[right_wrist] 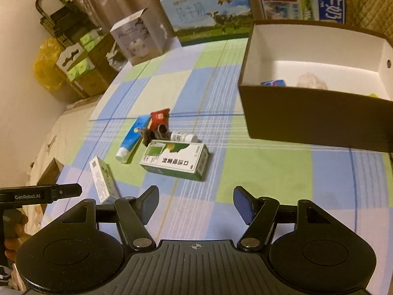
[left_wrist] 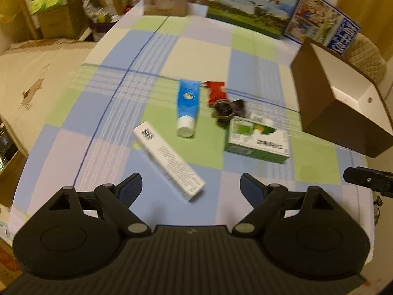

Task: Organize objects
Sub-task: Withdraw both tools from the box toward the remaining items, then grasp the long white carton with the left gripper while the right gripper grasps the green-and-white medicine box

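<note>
My left gripper and right gripper hover with jaws spread, holding nothing. Nearest lies the white carton; beyond it the blue tube, green box, red packet and small bottle remain on the counter. The brown box already holds a few items. I judge sorting partly done.
</note>
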`<state>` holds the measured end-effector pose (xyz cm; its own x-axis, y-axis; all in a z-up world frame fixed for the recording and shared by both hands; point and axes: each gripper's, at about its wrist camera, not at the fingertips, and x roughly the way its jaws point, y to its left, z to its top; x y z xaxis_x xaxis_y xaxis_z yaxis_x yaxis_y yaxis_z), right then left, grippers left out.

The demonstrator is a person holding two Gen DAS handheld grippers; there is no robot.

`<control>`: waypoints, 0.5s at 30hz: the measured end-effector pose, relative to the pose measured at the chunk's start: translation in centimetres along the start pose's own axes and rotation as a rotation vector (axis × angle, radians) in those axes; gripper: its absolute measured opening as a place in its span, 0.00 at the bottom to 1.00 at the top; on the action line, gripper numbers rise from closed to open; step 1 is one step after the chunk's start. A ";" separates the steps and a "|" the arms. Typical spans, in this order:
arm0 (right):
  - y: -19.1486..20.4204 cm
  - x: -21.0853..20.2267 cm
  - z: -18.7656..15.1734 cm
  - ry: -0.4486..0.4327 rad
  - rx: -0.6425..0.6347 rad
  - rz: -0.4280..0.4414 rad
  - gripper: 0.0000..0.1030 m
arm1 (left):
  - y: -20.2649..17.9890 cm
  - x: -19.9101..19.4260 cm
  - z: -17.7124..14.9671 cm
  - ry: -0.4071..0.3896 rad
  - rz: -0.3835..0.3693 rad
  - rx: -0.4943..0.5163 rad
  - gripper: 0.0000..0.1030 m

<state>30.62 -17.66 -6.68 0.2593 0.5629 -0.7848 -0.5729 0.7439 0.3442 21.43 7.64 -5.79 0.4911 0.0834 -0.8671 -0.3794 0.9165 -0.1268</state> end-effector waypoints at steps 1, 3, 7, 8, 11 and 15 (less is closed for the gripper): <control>0.1 0.3 0.0 0.006 -0.001 -0.001 0.63 | 0.2 0.2 0.0 0.002 0.005 -0.007 0.81; 0.1 1.0 -0.1 0.020 -0.002 -0.008 0.63 | 0.7 0.8 -0.1 0.010 0.015 -0.018 0.81; -0.1 1.8 -0.1 0.036 0.004 -0.022 0.63 | 1.1 2.0 -0.1 0.030 0.023 -0.032 0.81; -0.3 2.0 0.0 0.038 0.005 -0.026 0.63 | 1.1 2.4 0.0 0.034 0.025 -0.032 0.81; -0.6 2.6 0.2 0.041 0.009 -0.035 0.63 | 1.1 3.5 0.2 0.043 0.036 -0.030 0.80; -1.0 3.2 0.5 0.052 0.013 -0.043 0.63 | 1.1 5.3 1.0 0.058 0.036 -0.038 0.78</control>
<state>32.42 -16.39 -9.28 0.2424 0.5108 -0.8248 -0.5518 0.7719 0.3158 24.36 9.49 -10.03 0.4303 0.0921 -0.8980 -0.4263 0.8976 -0.1122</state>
